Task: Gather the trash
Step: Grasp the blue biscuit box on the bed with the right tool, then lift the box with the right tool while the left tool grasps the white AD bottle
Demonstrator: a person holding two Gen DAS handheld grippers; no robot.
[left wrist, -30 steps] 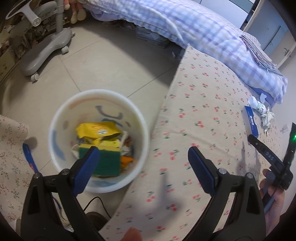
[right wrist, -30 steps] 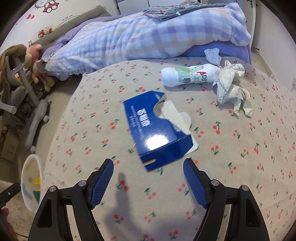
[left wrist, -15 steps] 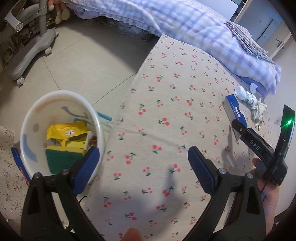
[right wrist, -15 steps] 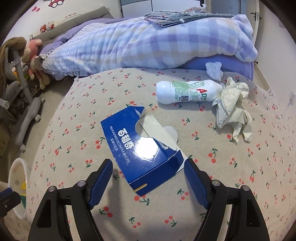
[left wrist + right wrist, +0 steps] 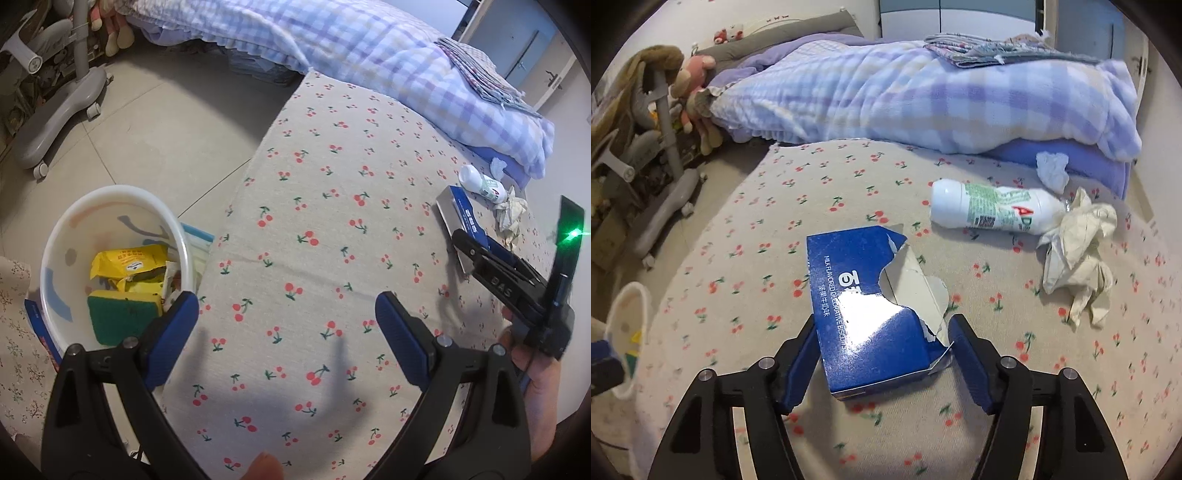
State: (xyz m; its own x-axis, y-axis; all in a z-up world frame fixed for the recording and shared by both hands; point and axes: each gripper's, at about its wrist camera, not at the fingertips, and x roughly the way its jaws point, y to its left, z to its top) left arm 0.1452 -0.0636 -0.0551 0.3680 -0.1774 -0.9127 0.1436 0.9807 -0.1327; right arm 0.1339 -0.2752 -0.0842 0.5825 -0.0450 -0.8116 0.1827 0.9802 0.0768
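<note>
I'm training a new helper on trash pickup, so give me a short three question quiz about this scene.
1. True or false: the blue biscuit box lies between the right gripper's closing fingers.
2. Which lies nearest the white bottle? A. green sponge B. crumpled paper C. yellow wrapper
3. Fill in: the trash already collected sits in the white ___ on the floor.

Key: 1 true. 2 B. 3 bucket, which holds the sponge and wrapper; the left gripper hangs empty beside it.

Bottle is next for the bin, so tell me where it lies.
In the right wrist view the white bottle lies on its side on the cherry-print cover, upper right, beyond the blue box, its neck against the crumpled paper.
</note>
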